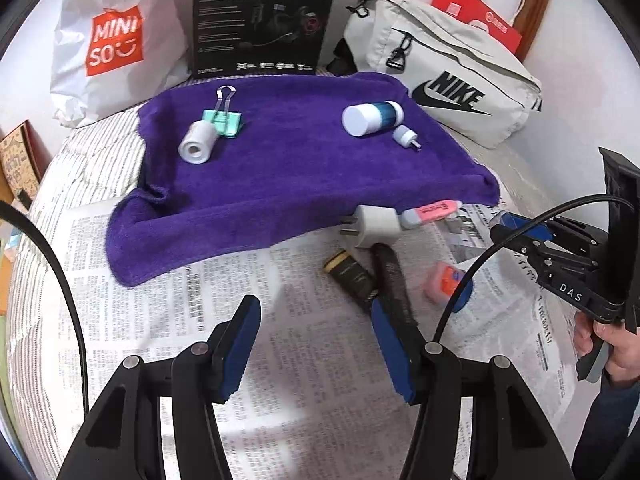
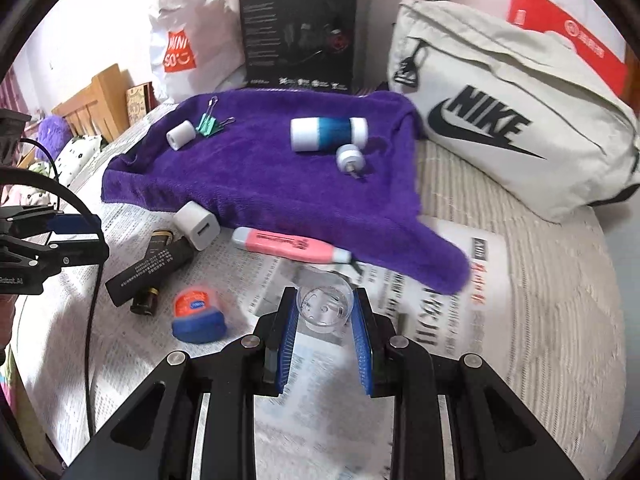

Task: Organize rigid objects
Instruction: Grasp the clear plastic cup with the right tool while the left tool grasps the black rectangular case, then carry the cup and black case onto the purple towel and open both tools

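Note:
A purple towel (image 1: 280, 168) (image 2: 280, 184) holds a white roll (image 1: 198, 142) (image 2: 181, 134), a green binder clip (image 1: 226, 120) (image 2: 208, 122), a blue-and-white bottle (image 1: 372, 118) (image 2: 328, 134) and a small white cap piece (image 1: 406, 137) (image 2: 350, 158). On the newspaper lie a white charger (image 1: 374, 226) (image 2: 197, 224), a pink highlighter (image 1: 430, 213) (image 2: 288, 246), a black tube (image 1: 390, 280) (image 2: 154, 270) and an orange-blue jar (image 1: 446, 284) (image 2: 198, 316). My left gripper (image 1: 316, 344) is open and empty. My right gripper (image 2: 326, 312) is shut on a clear plastic cup (image 2: 326, 306).
A Miniso bag (image 1: 116, 40), a black box (image 1: 264, 16) and a white Nike bag (image 1: 444, 68) (image 2: 508, 108) stand behind the towel. A red box (image 2: 568, 36) lies behind the Nike bag. Newspaper (image 1: 200, 340) covers the striped bedding.

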`<state>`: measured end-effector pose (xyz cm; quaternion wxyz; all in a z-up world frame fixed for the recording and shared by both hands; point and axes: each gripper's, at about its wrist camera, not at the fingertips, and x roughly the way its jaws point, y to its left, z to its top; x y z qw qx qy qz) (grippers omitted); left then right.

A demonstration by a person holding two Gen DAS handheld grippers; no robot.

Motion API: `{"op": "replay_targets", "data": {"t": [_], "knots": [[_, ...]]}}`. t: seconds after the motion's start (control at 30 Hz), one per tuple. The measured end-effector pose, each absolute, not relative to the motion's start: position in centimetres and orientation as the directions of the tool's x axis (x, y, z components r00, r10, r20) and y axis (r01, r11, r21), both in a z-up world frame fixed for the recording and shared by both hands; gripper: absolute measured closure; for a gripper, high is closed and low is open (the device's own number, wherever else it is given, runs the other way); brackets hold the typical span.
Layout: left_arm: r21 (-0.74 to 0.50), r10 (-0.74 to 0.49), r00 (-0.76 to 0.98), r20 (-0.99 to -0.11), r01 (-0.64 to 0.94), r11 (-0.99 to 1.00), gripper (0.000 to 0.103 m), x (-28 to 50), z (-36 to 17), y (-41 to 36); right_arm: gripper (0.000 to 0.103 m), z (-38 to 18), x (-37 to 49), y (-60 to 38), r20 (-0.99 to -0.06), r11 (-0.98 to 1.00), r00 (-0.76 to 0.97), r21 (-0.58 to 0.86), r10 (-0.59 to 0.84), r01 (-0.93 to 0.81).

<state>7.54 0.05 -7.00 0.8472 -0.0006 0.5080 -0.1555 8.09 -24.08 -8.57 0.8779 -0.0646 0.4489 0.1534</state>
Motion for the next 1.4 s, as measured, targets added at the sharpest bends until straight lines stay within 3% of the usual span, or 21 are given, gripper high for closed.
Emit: {"op": "replay_targets", "data": {"t": [0.3,0.57,0.63,0.67,0.77,1.4], "knots": [[-0.147,-0.291,0.401,-0.869,0.353,0.924,0.047,8.6,-7.1,-3.9,0.076,-7.5,6.6,-27.7,-0.793,0.963,0.581,0.024,0.181,-0.268],[0.015,-0.170,0.389,-0.905,0.429,0.903,0.052,9.6,-9.1,-7.6,0.076,-8.1,6.0,-30.4,-0.798,0.975,0.577,0.059,0.176,-0.215],[0.053,-0.148,0.405,-0.902,0.446,0.894,0.059,9.7,-9.2,-8.0,0.076,-8.4,5.9,-30.7,-0.799,0.976,0.574,0.066,0.176,-0.209],[0.061,-0.148,0.410,-0.900,0.453,0.889,0.069,9.7,-9.0,-8.1,0.076,-8.5,6.0,-30.7,-0.800,0.976,0.572,0.069,0.179,-0.208],[0.016,-0.191,0.392,-0.900,0.467,0.884,0.082,9.7,-8.7,-7.6,0.076,-8.8,6.0,-30.7,-0.802,0.975,0.568,0.074,0.183,-0.209],[-0.050,-0.178,0.430,-0.885,0.292,0.955,0.082,8.0,-8.7,1.2,0.076,-8.4,6.3,-28.1,-0.796,0.960,0.562,0.081,0.224,-0.269]]}}
